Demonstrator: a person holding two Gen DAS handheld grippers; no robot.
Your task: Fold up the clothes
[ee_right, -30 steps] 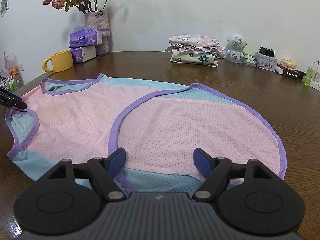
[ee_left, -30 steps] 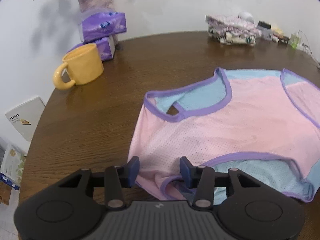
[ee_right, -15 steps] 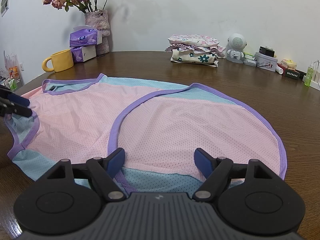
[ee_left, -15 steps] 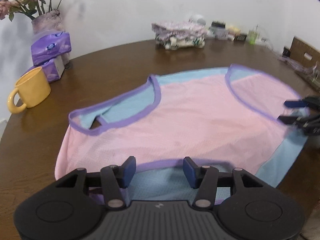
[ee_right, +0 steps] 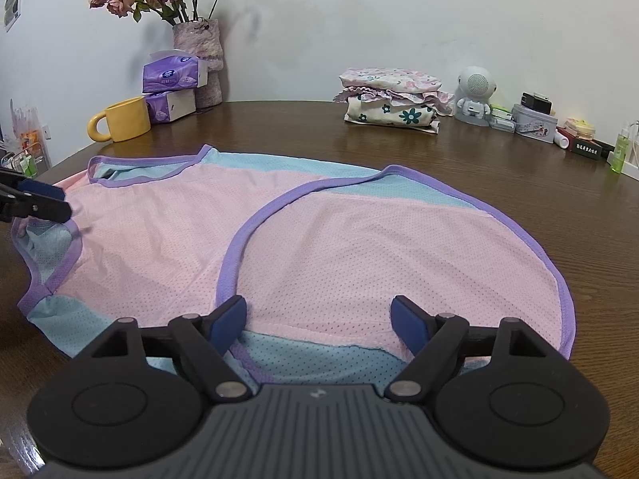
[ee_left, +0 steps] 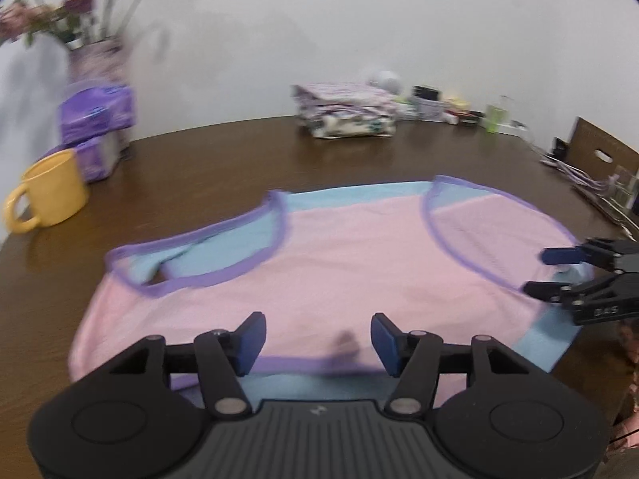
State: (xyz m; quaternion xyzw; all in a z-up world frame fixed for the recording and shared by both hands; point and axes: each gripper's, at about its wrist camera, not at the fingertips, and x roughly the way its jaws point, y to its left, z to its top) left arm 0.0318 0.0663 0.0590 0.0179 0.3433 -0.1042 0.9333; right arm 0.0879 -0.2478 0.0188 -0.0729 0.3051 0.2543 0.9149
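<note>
A pink mesh shirt (ee_left: pixel 359 263) with light blue panels and purple trim lies flat on the brown table (ee_left: pixel 191 167). Its right part is folded over as a rounded flap (ee_right: pixel 399 247). My left gripper (ee_left: pixel 317 339) hovers over the shirt's near edge by the purple-trimmed armhole. Its jaws are opening and only cloth lies below the gap, nothing pinched. It also shows in the right wrist view, where the left gripper (ee_right: pixel 40 203) sits at the far left. My right gripper (ee_right: pixel 319 319) stands open over the flap's near edge, and the right gripper (ee_left: pixel 559 275) appears at the right of the left wrist view.
A yellow mug (ee_right: pixel 124 121), purple tissue packs (ee_right: pixel 171 76) and a vase of dried roses (ee_right: pixel 199 52) stand at the back left. A stack of folded clothes (ee_right: pixel 391 99), a white toy speaker (ee_right: pixel 475 95) and small boxes line the back. A cardboard box (ee_left: pixel 599 151) is at the right.
My left gripper has swung to the right along the shirt's near edge, from the shoulder corner to the armhole, and its jaws have widened. The right gripper has stayed put.
</note>
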